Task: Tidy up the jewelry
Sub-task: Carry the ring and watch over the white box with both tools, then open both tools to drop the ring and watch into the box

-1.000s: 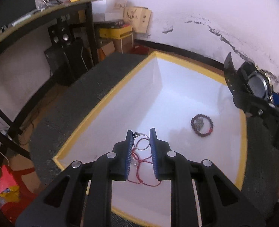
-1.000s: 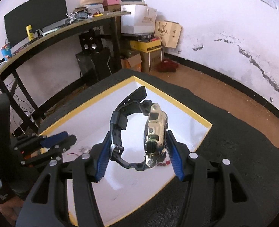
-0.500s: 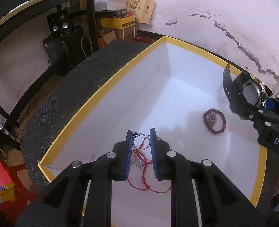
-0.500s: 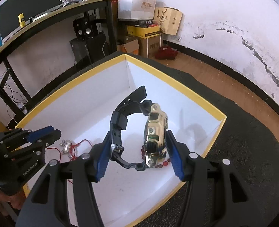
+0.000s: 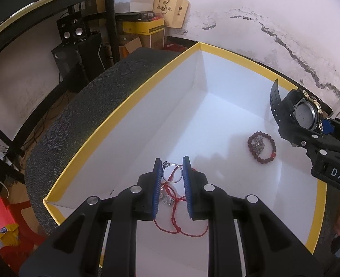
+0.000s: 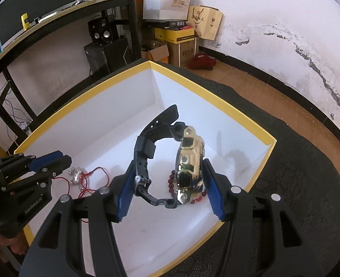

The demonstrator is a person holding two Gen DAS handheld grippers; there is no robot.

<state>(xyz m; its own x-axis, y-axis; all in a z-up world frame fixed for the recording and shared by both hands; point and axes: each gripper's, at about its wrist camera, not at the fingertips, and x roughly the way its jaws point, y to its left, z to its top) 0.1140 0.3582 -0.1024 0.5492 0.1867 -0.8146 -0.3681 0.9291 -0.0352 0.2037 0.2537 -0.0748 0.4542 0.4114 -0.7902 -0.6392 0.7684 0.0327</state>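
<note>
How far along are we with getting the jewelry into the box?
Done: the bead bracelet and the red cord necklace lie on the floor of the yellow-rimmed box. In hand: the left gripper holds a silver ring above the cord, and the right gripper holds the watch over the box. Left: release both inside.

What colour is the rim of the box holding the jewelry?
Yellow; the box rim shows best in the left wrist view.

Silver ring upright, gold-black watch on edge, beaded bracelet seemingly flat
</note>
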